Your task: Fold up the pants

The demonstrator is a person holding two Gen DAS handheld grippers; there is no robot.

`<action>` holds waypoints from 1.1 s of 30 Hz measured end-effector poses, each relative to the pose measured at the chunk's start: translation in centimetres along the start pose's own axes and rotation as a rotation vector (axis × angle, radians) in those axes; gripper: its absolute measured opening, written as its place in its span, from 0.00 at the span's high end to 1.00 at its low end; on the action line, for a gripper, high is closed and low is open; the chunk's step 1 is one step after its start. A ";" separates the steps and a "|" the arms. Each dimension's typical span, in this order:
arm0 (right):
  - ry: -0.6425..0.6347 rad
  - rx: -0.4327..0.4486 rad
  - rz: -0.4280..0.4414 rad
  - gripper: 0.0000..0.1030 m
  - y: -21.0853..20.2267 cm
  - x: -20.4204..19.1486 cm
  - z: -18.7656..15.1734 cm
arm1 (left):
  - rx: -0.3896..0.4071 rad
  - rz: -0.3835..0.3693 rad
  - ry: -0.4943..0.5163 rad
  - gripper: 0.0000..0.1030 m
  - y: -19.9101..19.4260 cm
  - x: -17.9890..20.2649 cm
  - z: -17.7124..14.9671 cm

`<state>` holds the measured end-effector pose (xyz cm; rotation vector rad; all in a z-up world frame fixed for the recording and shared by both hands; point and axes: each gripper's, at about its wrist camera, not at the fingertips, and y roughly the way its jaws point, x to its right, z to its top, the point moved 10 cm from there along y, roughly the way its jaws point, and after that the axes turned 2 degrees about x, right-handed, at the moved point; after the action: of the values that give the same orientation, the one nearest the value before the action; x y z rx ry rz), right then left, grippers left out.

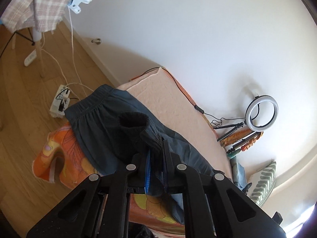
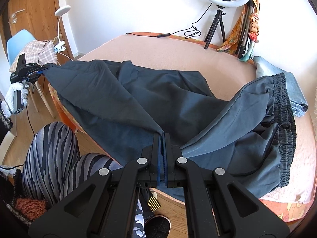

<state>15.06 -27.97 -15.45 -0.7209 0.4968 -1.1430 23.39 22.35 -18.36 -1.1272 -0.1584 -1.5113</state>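
Dark grey-blue pants [image 2: 158, 97] lie across a round table covered in a pink cloth [image 2: 158, 47], elastic waistband [image 2: 285, 107] at the right. My right gripper [image 2: 162, 136] is shut on a fold of the pants at the near edge. My left gripper [image 1: 157, 148] is shut on the ribbed leg cuff [image 1: 138, 123] and holds it lifted above the table. It shows in the right wrist view [image 2: 42, 69] at the far left, pulling the leg end taut. In the left wrist view the waistband [image 1: 89, 105] hangs over the table's far edge.
A ring light on a tripod [image 2: 220, 2] and its cable stand at the table's back. Folded light-blue jeans [image 2: 293, 87] lie at the right. A chair with a checked cloth [image 2: 37, 49], a clip lamp [image 2: 61, 11] and a power strip [image 1: 60, 101] are at the left. The person's striped legs [image 2: 51, 156] are near the front.
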 end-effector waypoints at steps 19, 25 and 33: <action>-0.047 -0.053 0.048 0.97 2.2 -4.8 -1.6 | -0.084 0.139 0.036 0.92 2.2 -9.1 1.1; -0.005 -0.085 0.078 0.97 3.5 -4.4 -2.7 | -0.123 0.209 0.106 0.90 2.4 -9.0 0.9; 0.189 0.038 0.124 0.58 0.0 -2.0 -2.4 | -0.094 0.306 0.224 0.81 -0.5 -7.2 1.6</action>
<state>12.75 -26.68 -17.11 -0.5442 0.6684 -1.1060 22.77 28.52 -22.36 -0.9955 0.2316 -1.3672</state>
